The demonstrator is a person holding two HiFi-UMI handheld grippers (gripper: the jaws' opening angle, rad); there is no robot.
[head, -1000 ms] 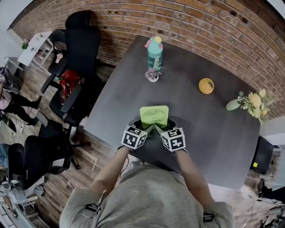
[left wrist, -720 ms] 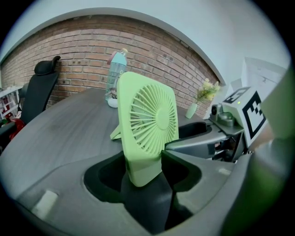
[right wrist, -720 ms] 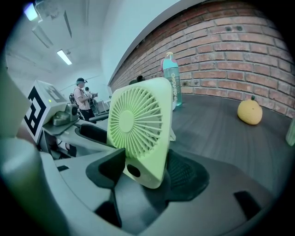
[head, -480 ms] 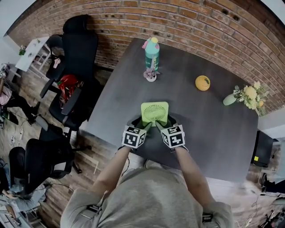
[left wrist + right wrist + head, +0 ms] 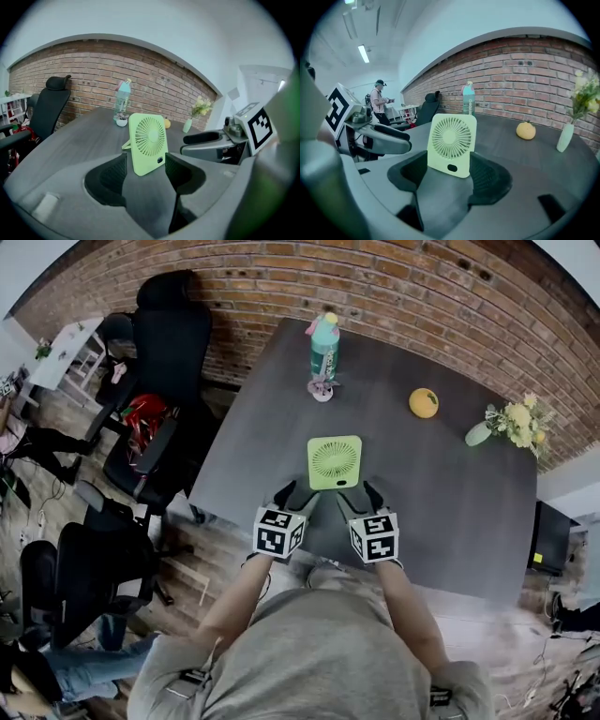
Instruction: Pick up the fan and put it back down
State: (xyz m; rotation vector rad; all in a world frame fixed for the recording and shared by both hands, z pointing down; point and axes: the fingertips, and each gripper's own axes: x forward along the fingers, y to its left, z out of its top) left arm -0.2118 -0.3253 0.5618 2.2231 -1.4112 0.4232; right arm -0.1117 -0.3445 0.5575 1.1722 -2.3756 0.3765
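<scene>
A light green square fan [image 5: 335, 462] stands upright on the dark grey table [image 5: 441, 502], propped on its rear stand. My left gripper [image 5: 291, 494] hovers just short of the fan's near left corner, and my right gripper [image 5: 361, 498] sits just short of its near right corner. In the left gripper view the fan [image 5: 147, 143] shows beyond the open jaws of the left gripper [image 5: 145, 168], with no pad pressing on it. The right gripper view shows the fan [image 5: 451, 144] the same way, beyond the open right gripper [image 5: 447, 176]. Nothing is held.
At the far side of the table stand a teal bottle [image 5: 324, 343] and a small pot [image 5: 322, 390]. An orange [image 5: 423, 402] and a vase of flowers [image 5: 506, 423] lie further right. Black office chairs [image 5: 169, 343] stand left of the table. A brick wall [image 5: 394, 277] runs behind.
Both grippers have drawn back from the fan's sides toward the person and lifted. The fan, earlier between them, now stands free on the table ahead of them.
</scene>
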